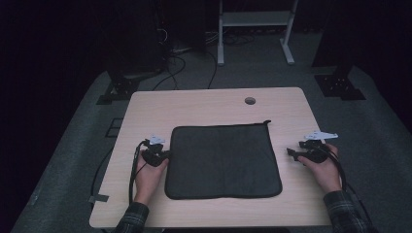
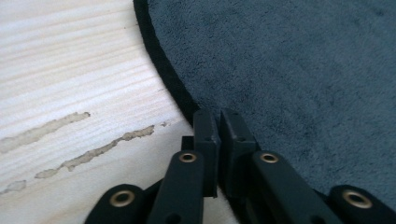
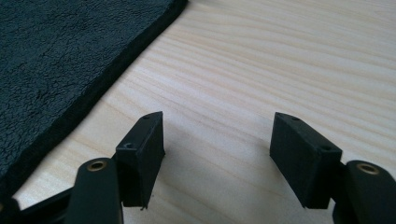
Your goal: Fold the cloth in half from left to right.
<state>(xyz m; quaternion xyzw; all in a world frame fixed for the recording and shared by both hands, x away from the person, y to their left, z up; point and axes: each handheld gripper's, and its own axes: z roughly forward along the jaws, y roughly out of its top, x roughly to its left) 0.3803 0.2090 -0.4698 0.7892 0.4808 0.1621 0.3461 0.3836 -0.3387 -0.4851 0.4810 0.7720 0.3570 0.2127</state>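
A dark square cloth lies flat in the middle of the light wooden table. At the middle of its left edge sits my left gripper, held by a hand. In the left gripper view the cloth spreads to the right, and my left gripper is shut, jaws meeting on the black hem. My right gripper rests on bare wood a little right of the cloth, pointing at it. In the right gripper view my right gripper stands open over bare table, with the cloth at upper left.
A small loop sticks out at the cloth's far right corner. A round cable hole is in the table's far side. Beyond the table are a white frame, black stand bases and cables on grey floor. Pale smears mark the wood.
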